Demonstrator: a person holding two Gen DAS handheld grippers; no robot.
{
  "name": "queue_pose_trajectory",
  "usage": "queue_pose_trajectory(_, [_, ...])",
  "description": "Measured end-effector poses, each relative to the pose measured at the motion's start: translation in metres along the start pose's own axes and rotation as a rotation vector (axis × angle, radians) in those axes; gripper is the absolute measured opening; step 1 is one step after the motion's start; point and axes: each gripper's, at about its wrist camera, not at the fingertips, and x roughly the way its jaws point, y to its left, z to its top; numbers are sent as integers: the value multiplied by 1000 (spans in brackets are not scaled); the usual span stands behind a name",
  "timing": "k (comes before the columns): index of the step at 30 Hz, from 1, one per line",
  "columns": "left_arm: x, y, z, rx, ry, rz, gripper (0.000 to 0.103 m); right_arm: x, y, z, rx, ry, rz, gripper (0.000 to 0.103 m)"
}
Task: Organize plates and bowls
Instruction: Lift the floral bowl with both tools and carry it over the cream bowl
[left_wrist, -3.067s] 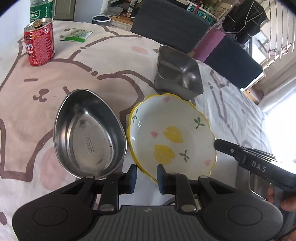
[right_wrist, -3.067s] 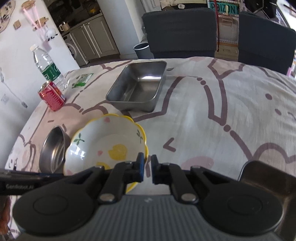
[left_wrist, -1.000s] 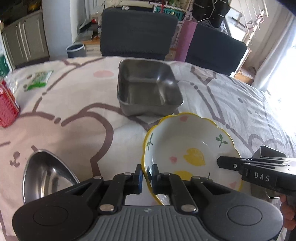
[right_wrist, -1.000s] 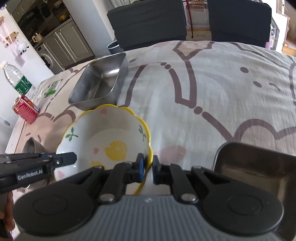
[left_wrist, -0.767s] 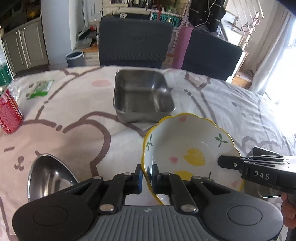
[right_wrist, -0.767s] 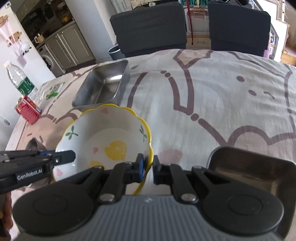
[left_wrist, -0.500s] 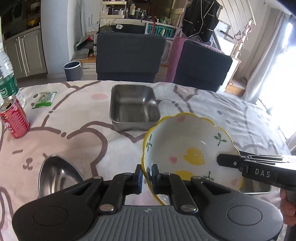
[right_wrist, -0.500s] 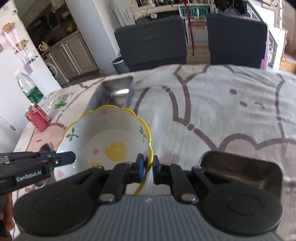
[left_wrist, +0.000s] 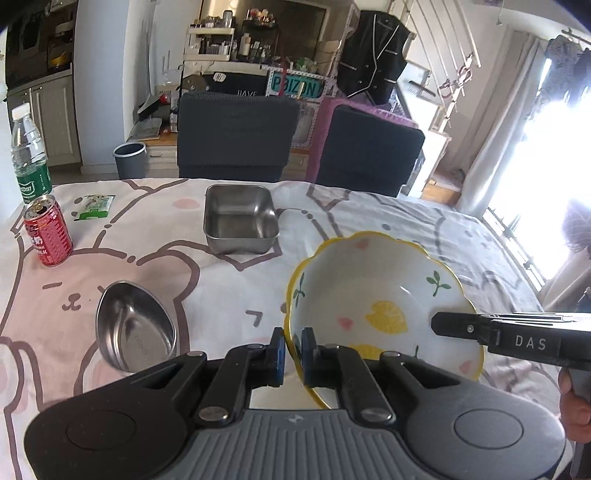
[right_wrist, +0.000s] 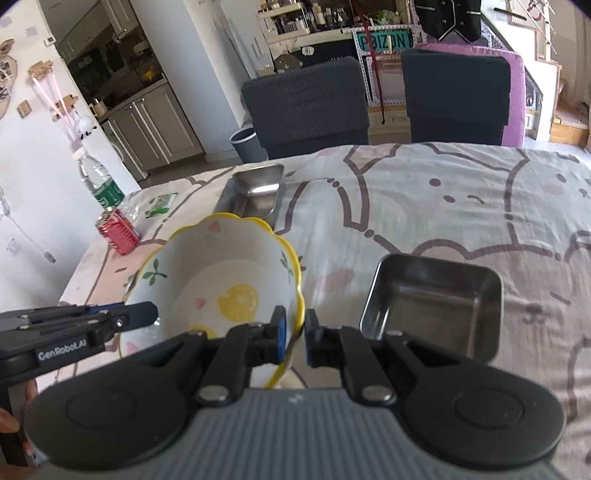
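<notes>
Dining table (left_wrist: 155, 236) under a pink cartoon-print cloth, two dark chairs (left_wrist: 236, 136) behind, kitchen cabinets and cluttered shelving beyond. Nearest: left gripper (left_wrist: 291, 350) clamped almost fully closed on the near-left rim of the lemon-print bowl (left_wrist: 373, 295), one blue pad inside the rim, one outside. Right gripper (right_wrist: 293, 334) likewise clamped, nearly closed, on the opposite rim of the same bowl (right_wrist: 225, 273). Bowl held by both tools, apparently clear of the cloth and tilted slightly, empty inside. Just beside the bowl on the right: shallow steel rectangular tray (right_wrist: 432, 302), empty, resting on the cloth. On the left, near the left gripper: oval steel dish (left_wrist: 135, 332), empty, flat on the cloth. Farther back, centre: square steel container (left_wrist: 240, 221), empty, near the chairs. Far left edge: red can (left_wrist: 48, 236), water bottle (left_wrist: 29, 162) and green packet (left_wrist: 96, 206), well apart from the dishes. Task status, as judged: early stage. No dish nested or stacked so far; four pieces separate. Current step: transfer of the bowl, destination not determinable. Remaining: set-down of the bowl, then grouping or stacking of the three steel pieces. Risk: rim slip if the two grips diverge.
</notes>
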Motion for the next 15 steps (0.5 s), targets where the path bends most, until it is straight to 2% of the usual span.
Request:
queue_pose_trajectory(6, [-19,-2,-21,-12,-10,-17,9,-20,5,-21,10,-6,-4,12])
queue_pose_trajectory(15, [-33,7,-48,-35,10,-19,9,-26,16,-48,21,25,2,12])
